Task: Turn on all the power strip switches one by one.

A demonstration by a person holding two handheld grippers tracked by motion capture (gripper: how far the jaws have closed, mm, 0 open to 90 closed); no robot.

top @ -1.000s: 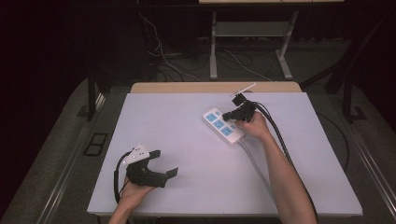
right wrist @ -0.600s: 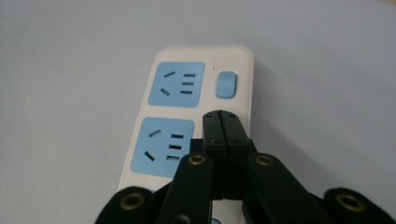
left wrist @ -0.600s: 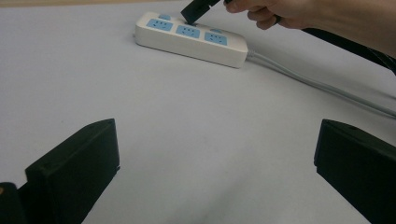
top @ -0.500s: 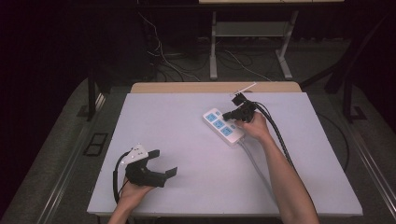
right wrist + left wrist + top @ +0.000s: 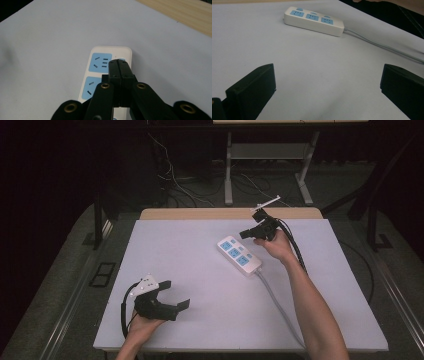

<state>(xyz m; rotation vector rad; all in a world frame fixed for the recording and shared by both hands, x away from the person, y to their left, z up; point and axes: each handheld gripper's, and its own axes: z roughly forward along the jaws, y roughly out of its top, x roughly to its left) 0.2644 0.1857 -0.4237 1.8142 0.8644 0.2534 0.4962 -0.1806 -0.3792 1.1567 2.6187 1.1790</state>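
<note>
A white power strip point(image 5: 240, 256) with blue sockets lies on the white table, right of centre; its grey cable point(image 5: 277, 304) runs toward the table's front edge. My right gripper point(image 5: 246, 234) hovers just above the strip's far end, jaws pressed together with nothing between them. In the right gripper view the shut jaws point(image 5: 119, 65) sit over the strip point(image 5: 100, 75) beside its small blue switch. My left gripper point(image 5: 175, 295) rests at the front left of the table, jaws wide apart and empty. Its own view shows the strip point(image 5: 313, 21) far ahead, and the cable point(image 5: 384, 48).
The white table top point(image 5: 190, 250) has a wooden strip point(image 5: 200, 213) along its far edge. Behind the table stand dark floor, loose cables point(image 5: 170, 175) and a metal stand's legs point(image 5: 229, 175).
</note>
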